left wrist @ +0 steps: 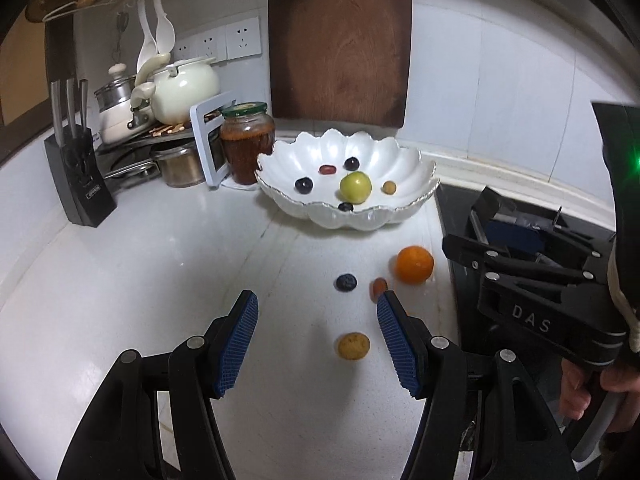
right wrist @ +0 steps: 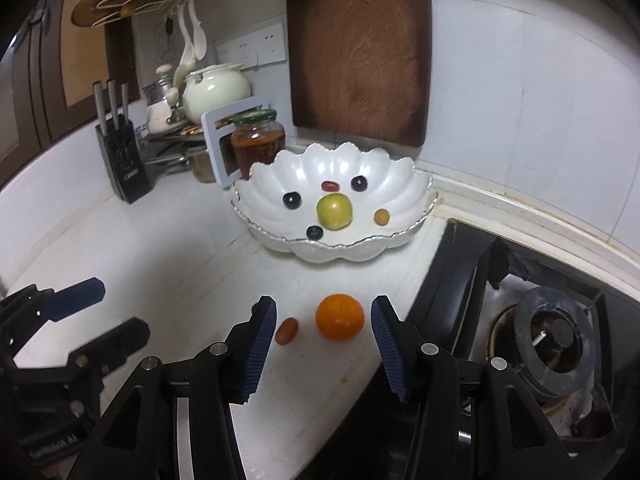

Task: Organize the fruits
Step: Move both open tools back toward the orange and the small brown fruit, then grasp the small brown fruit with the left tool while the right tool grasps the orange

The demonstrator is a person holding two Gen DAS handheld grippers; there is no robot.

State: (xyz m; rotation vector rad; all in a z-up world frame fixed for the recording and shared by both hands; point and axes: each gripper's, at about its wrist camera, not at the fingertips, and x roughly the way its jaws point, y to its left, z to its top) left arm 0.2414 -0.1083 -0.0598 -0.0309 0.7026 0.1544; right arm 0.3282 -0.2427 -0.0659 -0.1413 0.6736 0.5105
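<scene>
A white scalloped bowl (left wrist: 400,216) (right wrist: 360,249) stands at the back of the counter and holds a green fruit (left wrist: 355,187), a red date, a small tan fruit and three dark berries. On the counter lie an orange (left wrist: 415,264) (right wrist: 340,317), a small reddish fruit (left wrist: 379,287) (right wrist: 287,331), a dark berry (left wrist: 346,282) and a rough yellow fruit (left wrist: 353,346). My left gripper (left wrist: 317,300) is open, and the yellow fruit lies untouched between its fingers. My right gripper (right wrist: 324,305) is open too; the orange and the reddish fruit sit between its fingers, clear of both pads.
A gas hob (right wrist: 552,340) borders the counter on the right. A wooden cutting board (left wrist: 340,40) leans on the back wall. A jar (left wrist: 247,140), a knife block (left wrist: 78,176), pots and a kettle crowd the back left. A hand grips the right gripper's handle.
</scene>
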